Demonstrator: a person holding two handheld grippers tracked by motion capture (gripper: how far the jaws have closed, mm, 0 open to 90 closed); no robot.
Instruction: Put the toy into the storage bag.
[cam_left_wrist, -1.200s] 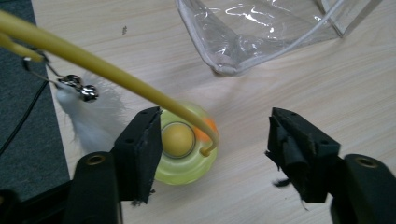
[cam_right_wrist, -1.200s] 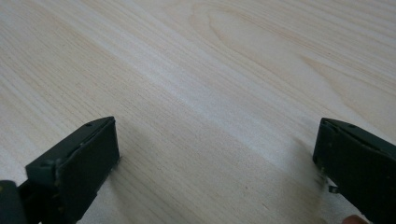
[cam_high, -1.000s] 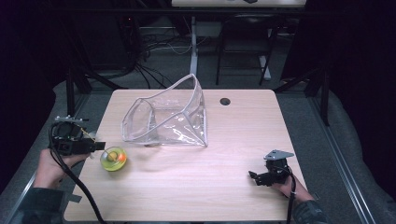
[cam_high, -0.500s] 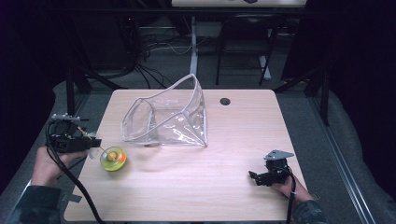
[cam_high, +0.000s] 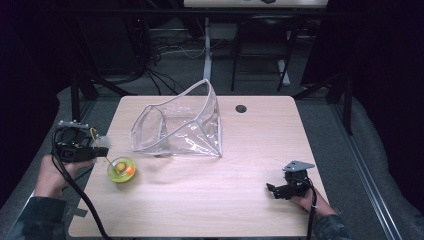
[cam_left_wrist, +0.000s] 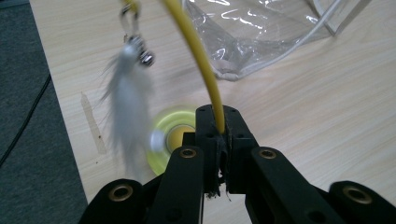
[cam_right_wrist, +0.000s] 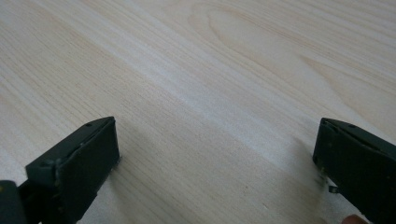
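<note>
A cat toy stands near the table's left edge: a yellow-green disc (cam_high: 121, 170) (cam_left_wrist: 175, 137) with an orange ball in it and a thin yellow rod (cam_left_wrist: 198, 60) rising from it. A white feather with a small bell (cam_left_wrist: 128, 112) dangles from the rod's top. My left gripper (cam_high: 100, 151) (cam_left_wrist: 218, 122) has just been closing and is now shut on the yellow rod, just left of the disc. A clear plastic bag (cam_high: 180, 125) (cam_left_wrist: 252, 32) stands open in the table's middle. My right gripper (cam_high: 272, 190) (cam_right_wrist: 215, 163) rests open on the bare wood at the front right.
The light wooden table (cam_high: 250, 150) has a black cable hole (cam_high: 241, 108) at the back right. A strip of tape (cam_left_wrist: 93, 123) lies by the left edge, close to the disc. Dark floor, cables and desk legs lie beyond the far edge.
The left gripper's jaws have drawn together on the yellow rod, and the feather now hangs by the gripper. Both hands, the disc and the bag have stayed in place.
</note>
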